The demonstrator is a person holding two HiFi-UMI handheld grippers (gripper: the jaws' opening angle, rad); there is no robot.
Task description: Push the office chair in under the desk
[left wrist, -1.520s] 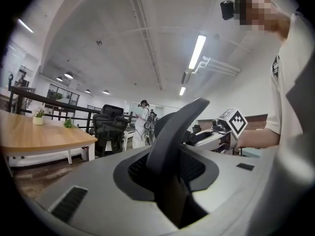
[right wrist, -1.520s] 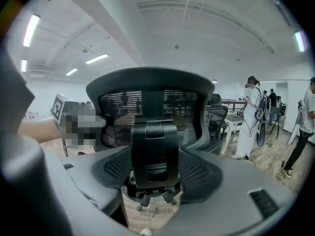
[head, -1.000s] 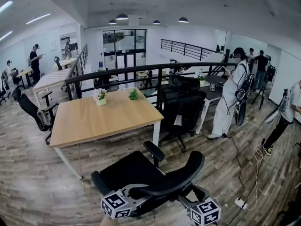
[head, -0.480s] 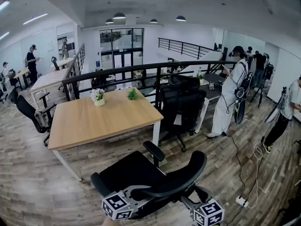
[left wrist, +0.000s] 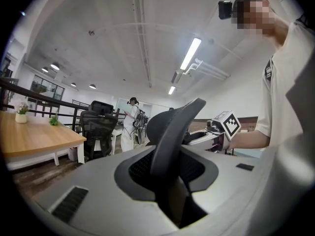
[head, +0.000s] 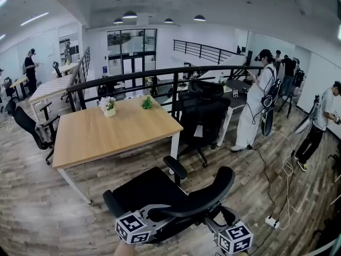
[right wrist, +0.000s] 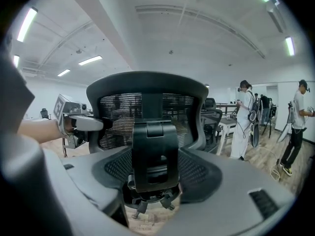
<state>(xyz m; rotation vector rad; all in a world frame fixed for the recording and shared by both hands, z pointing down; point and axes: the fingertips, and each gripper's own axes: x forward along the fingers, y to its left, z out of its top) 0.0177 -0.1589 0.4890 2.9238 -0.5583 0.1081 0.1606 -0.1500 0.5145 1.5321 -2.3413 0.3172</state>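
Observation:
The black office chair (head: 152, 190) stands on the wood floor just in front of the light wooden desk (head: 101, 135), with its seat toward the desk and its curved backrest (head: 200, 197) toward me. My left gripper (head: 162, 211) reaches in from the lower left. In the left gripper view the backrest's edge (left wrist: 173, 129) runs down between the jaws of that gripper (left wrist: 170, 183), which are closed on it. My right gripper (head: 212, 224) sits behind the backrest. The chair's black spine bracket (right wrist: 155, 154) stands between the wide jaws of that gripper (right wrist: 152, 191); contact is unclear.
Two small potted plants (head: 109, 106) stand at the desk's far edge. A second black chair (head: 203, 115) stands past the desk's right end, another (head: 29, 126) at its left. A dark railing (head: 160, 74) runs behind. People (head: 257, 108) stand at right; cables and a power strip (head: 272, 223) lie on the floor.
The head view has shifted slightly. The chair and both grippers keep their places relative to the desk.

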